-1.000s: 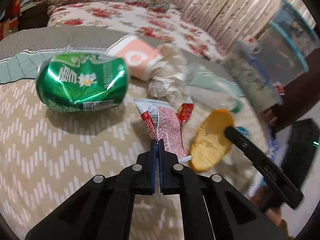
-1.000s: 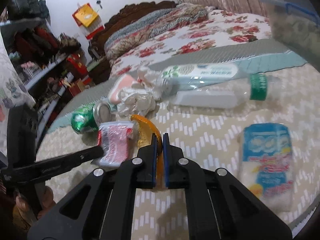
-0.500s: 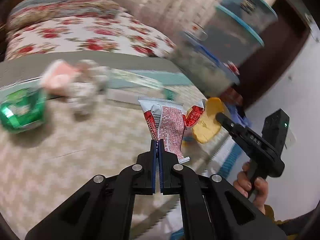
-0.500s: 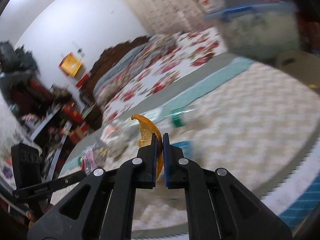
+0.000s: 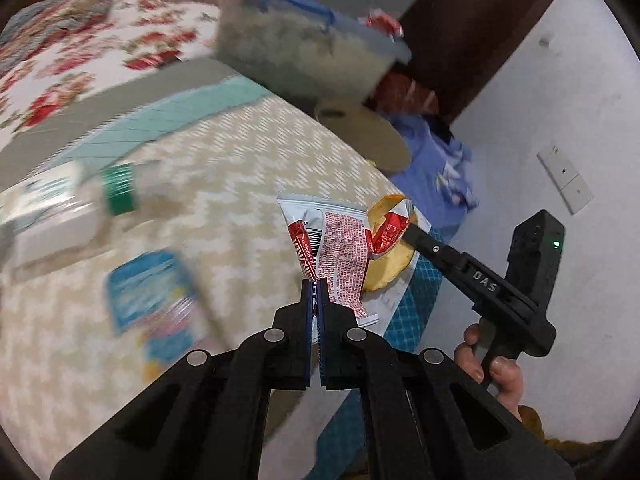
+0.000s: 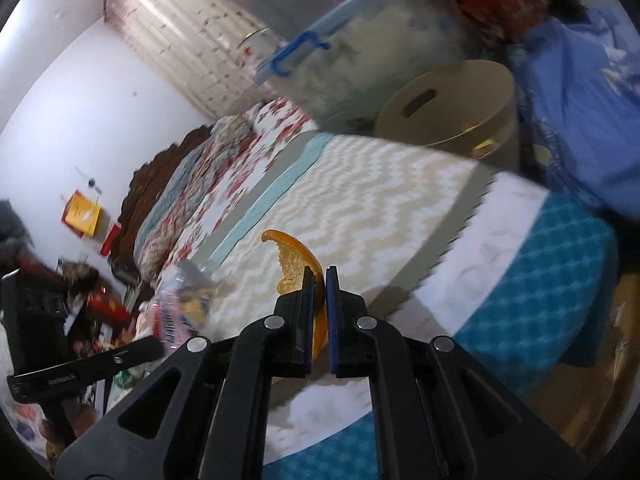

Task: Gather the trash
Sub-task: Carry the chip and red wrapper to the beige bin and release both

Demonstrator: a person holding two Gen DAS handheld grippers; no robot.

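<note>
Hand-held gripper L (image 5: 316,286) pinches wrapper (image 5: 340,256); R (image 6: 316,276) prob. peel (image 6: 294,262).

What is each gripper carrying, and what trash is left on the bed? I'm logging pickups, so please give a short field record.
left gripper: shut on the red and white wrapper
right gripper: shut on the orange peel
trash on bed: plastic bottle with green cap; blue snack packet
surface: bedspread with beige zigzag pattern
nearby: tan round lidded bin past the bed's end
image quality: motion blur, small print unreadable
</note>
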